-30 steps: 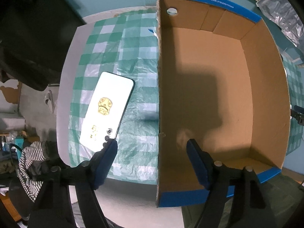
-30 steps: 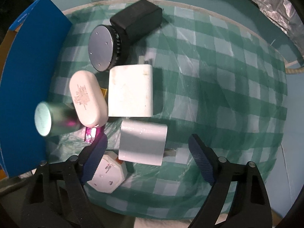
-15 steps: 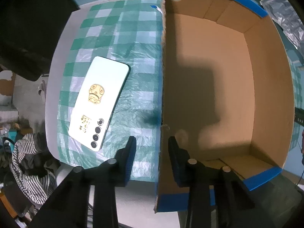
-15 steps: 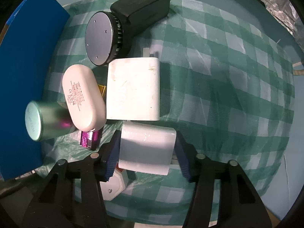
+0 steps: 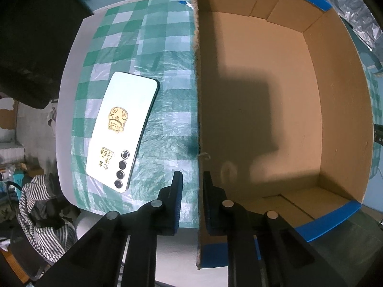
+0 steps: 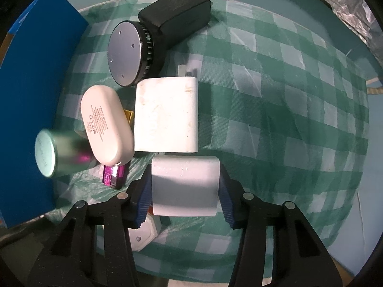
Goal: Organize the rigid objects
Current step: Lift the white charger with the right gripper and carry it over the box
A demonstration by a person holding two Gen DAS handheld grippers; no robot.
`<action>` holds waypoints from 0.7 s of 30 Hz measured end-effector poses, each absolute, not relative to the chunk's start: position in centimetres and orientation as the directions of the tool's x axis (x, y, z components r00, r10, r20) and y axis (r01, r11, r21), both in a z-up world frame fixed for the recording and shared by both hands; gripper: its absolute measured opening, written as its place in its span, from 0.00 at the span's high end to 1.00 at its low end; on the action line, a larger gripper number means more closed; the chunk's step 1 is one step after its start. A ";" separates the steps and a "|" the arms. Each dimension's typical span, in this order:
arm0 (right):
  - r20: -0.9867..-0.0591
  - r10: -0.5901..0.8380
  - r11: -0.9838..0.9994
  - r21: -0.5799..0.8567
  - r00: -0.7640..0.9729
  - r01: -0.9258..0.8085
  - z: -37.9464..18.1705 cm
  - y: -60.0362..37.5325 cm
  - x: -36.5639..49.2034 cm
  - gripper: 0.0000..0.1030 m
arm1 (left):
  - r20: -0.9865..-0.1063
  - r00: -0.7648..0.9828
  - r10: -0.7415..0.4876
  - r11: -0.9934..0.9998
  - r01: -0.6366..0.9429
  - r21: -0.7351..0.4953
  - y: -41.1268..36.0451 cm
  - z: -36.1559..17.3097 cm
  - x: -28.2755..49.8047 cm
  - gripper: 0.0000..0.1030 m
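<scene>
We have just been closing our right gripper (image 6: 185,189) onto a small white charger block (image 6: 185,186), which sits clamped between its blue pads. Our left gripper (image 5: 191,199) has just been closing astride the near wall of the empty cardboard box (image 5: 340,119), steadying it. Next, we judge, comes lifting the charger clear of its neighbours into the box.

black claws (image 5: 191,203), blue ribbed pads (image 6: 144,198)
</scene>
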State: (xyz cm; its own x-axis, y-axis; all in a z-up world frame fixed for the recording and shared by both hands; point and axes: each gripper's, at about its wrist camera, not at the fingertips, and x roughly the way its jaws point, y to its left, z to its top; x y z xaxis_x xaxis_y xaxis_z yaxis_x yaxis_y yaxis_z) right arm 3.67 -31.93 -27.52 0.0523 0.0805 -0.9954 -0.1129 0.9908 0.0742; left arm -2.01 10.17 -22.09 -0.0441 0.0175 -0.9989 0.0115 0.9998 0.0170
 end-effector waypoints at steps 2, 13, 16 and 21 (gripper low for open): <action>-0.996 0.075 0.991 0.069 0.053 -0.112 -26.9 -31.9 3.4 0.52 | -0.999 -0.047 0.018 1.000 0.009 0.017 10.3 -22.2 -1.9 0.84; -0.990 0.107 0.988 0.096 0.092 -0.117 -22.8 -30.9 3.4 0.52 | -0.999 -0.032 0.019 1.000 0.021 0.018 10.2 -22.1 -2.0 0.85; -0.986 0.129 0.986 0.115 0.106 -0.124 -21.0 -30.2 4.0 0.52 | -1.000 -0.025 0.017 0.999 0.036 0.016 9.9 -22.0 -2.0 0.85; -0.979 0.161 0.978 0.141 0.128 -0.154 -18.8 -29.3 5.0 0.52 | -1.000 -0.024 0.018 0.998 0.053 0.017 9.5 -21.9 -2.1 0.85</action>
State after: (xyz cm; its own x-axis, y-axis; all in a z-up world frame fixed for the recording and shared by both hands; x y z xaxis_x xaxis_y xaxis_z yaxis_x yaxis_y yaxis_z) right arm 4.97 -29.30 -18.84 0.1281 0.1610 -0.9786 -0.1544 0.9779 0.1407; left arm -2.06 9.53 -21.90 -0.0243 0.0180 -0.9995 0.0531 0.9984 0.0167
